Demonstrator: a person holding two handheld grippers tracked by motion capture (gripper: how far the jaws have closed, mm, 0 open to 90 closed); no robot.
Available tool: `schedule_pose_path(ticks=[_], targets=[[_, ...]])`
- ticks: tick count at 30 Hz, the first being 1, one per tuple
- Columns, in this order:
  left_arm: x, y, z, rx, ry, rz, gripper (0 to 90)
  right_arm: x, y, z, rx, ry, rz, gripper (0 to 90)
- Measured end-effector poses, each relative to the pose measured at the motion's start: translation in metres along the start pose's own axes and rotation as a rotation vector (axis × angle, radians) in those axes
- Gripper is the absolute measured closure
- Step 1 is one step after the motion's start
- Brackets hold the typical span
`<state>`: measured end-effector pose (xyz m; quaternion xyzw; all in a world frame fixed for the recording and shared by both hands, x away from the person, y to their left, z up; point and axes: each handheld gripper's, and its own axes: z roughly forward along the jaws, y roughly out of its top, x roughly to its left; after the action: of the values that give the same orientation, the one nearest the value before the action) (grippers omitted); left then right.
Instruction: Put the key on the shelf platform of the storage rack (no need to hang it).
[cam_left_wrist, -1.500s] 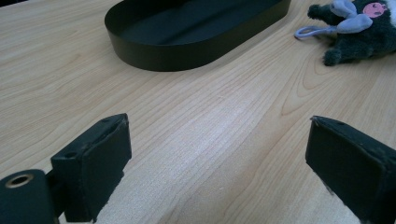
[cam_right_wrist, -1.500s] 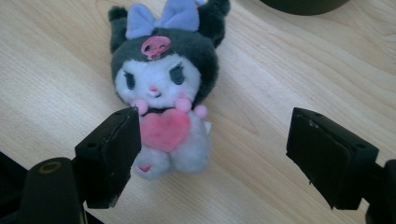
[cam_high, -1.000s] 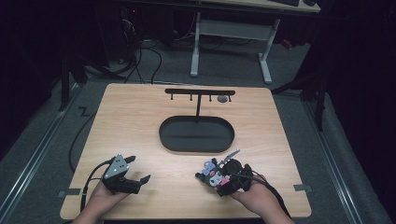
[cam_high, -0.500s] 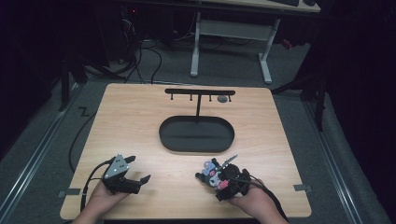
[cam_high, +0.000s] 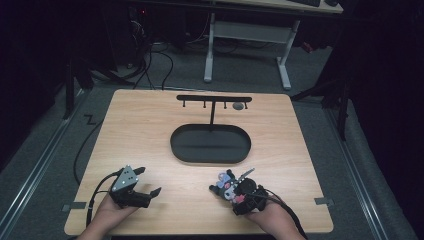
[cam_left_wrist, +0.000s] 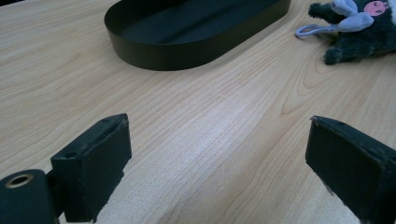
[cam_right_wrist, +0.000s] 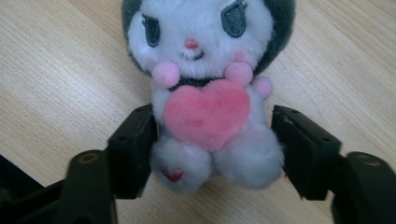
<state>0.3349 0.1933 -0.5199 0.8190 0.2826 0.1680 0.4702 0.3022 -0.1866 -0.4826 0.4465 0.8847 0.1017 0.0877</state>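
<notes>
A small plush toy (cam_right_wrist: 205, 93), white with a dark hood and a pink heart on its chest, lies on the wooden table (cam_high: 150, 130) at the front right. My right gripper (cam_right_wrist: 215, 140) has just been closing, and its pads now press on the toy's body from both sides. In the high view the plush toy (cam_high: 223, 182) sits at the tip of the right gripper (cam_high: 231, 190). At the front left, my left gripper (cam_high: 150, 180) rests open with bare wood between its jaws (cam_left_wrist: 217, 154). The plush toy (cam_left_wrist: 359, 28) lies far off to its right.
A black oval tray (cam_high: 175, 150) sits at the table's centre, its wall (cam_left_wrist: 187, 53) ahead of the left gripper. Behind it a black hook rack (cam_high: 212, 100) stands upright with a small grey thing (cam_high: 239, 106) under its right end. A desk frame stands beyond the table.
The right gripper's jaws have come together onto the plush toy, which was lying between them. The left gripper has stayed where it was.
</notes>
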Motion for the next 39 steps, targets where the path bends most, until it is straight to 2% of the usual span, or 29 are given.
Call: schedule_pose_path(ticks=[4,11,14,21,34,39], targets=[[0.000,0.000,0.000,-0.002,0.001,-0.001,7.7,0.000,0.000,0.000,-0.006,0.008,-0.008,41.2],[0.000,0.000,0.000,0.001,0.000,0.000,7.7,0.000,0.000,0.001,-0.011,0.010,-0.020,45.0],[0.000,0.000,0.000,0.002,0.000,0.000,7.7,0.001,0.001,-0.002,-0.011,0.016,0.004,46.3],[0.000,0.000,0.000,-0.002,0.003,0.000,7.7,0.000,0.006,-0.013,-0.028,0.009,0.005,46.9],[0.000,0.000,0.000,-0.003,0.005,0.002,7.7,-0.011,0.010,-0.026,-0.066,-0.008,0.049,47.0],[0.000,0.000,0.000,0.000,0.005,0.003,7.7,-0.016,0.011,-0.028,-0.073,0.001,0.065,47.0]])
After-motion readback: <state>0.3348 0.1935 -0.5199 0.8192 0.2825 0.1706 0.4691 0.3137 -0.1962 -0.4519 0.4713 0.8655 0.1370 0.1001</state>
